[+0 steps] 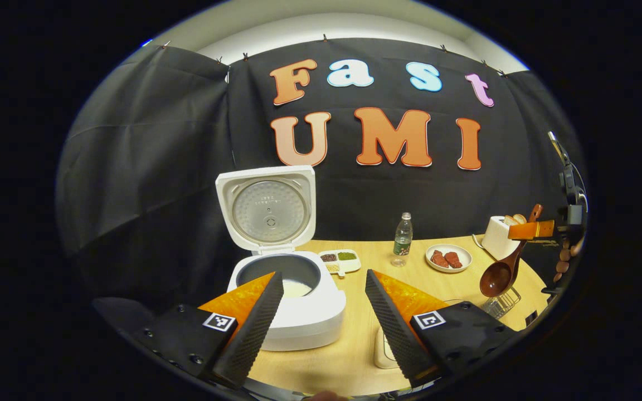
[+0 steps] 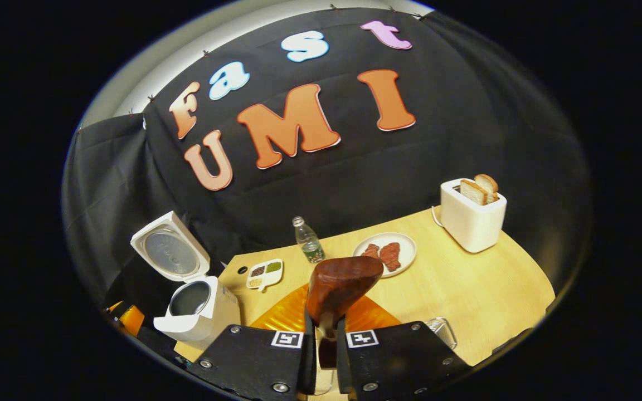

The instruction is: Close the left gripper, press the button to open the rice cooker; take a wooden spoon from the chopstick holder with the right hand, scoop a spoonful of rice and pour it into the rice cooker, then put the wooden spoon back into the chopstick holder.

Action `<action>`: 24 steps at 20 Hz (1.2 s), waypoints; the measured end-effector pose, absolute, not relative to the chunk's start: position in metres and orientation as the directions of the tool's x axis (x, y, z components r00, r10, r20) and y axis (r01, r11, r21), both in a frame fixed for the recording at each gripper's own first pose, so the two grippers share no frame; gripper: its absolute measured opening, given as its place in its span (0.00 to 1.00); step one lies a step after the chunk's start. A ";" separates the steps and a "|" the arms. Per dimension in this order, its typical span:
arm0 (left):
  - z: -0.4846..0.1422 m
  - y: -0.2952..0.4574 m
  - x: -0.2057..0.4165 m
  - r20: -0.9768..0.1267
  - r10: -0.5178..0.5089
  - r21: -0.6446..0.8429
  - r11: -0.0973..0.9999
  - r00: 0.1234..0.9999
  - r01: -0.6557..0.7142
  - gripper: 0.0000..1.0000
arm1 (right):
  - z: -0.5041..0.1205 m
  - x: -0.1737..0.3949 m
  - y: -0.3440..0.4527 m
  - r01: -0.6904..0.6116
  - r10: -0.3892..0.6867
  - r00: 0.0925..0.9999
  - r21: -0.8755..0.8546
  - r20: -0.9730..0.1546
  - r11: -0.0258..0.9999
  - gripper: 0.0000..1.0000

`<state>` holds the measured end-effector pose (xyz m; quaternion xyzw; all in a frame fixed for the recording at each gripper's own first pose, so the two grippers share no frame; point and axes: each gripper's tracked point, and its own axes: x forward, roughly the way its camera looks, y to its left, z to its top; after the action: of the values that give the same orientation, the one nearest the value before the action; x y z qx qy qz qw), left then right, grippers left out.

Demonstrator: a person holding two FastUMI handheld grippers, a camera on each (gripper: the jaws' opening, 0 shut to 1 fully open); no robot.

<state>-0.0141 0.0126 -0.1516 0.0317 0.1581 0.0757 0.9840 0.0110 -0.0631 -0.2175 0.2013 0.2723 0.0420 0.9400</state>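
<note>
The white rice cooker (image 1: 298,317) stands open with its lid (image 1: 268,206) upright, and something white lies in the dark inner pot. My left gripper (image 1: 324,275) is open just in front of it, holding nothing. At the far right my right gripper (image 1: 530,229) holds a wooden spoon (image 1: 500,274) by the handle, bowl down, just above the wire chopstick holder (image 1: 500,303). The spoon's bowl looks empty. In the right gripper view my right gripper (image 2: 326,328) is shut on the spoon (image 2: 343,287), with the cooker (image 2: 198,312) to its left.
On the wooden table (image 1: 455,284) are a small divided tray of grains (image 1: 340,260), a plastic bottle (image 1: 403,239), a plate of meat (image 1: 448,258) and a white toaster (image 2: 471,220) with bread. A pale container (image 1: 382,348) sits partly behind my left gripper's right-hand finger.
</note>
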 end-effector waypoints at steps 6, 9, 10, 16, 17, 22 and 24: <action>-0.151 -0.009 -0.011 -0.322 0.171 0.071 0.985 0.931 -0.157 1.00 | -0.254 0.007 -0.132 0.128 0.130 0.837 0.422 -0.531 0.898 0.14; -0.152 -0.021 -0.018 -0.325 0.190 0.081 0.982 0.926 -0.173 1.00 | -0.271 -0.002 -0.163 0.169 0.119 0.831 0.450 -0.544 0.877 0.14; -0.151 -0.024 -0.020 -0.326 0.198 0.086 0.980 0.924 -0.180 1.00 | -0.277 -0.001 -0.169 0.170 0.119 0.829 0.450 -0.546 0.877 0.14; -0.159 -0.042 -0.033 -0.352 0.243 0.108 0.970 0.904 -0.219 1.00 | -0.322 -0.003 -0.172 0.149 0.172 0.795 0.461 -0.582 0.875 0.14; -0.159 -0.043 -0.035 -0.358 0.248 0.110 0.969 0.900 -0.223 1.00 | -0.329 -0.004 -0.171 0.147 0.182 0.791 0.469 -0.585 0.871 0.15; -0.161 -0.048 -0.042 -0.369 0.261 0.131 0.965 0.892 -0.228 1.00 | -0.350 -0.010 -0.167 0.158 0.216 0.766 0.504 -0.605 0.849 0.22; -0.158 -0.050 -0.040 -0.365 0.250 0.129 0.968 0.897 -0.218 1.00 | -0.354 -0.013 -0.167 0.172 0.214 0.757 0.504 -0.617 0.846 0.25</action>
<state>-0.0402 -0.0498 -0.1579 0.0424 0.1929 0.1202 0.9729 -0.0130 -0.1669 -0.3536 0.2770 0.3482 0.0115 0.8955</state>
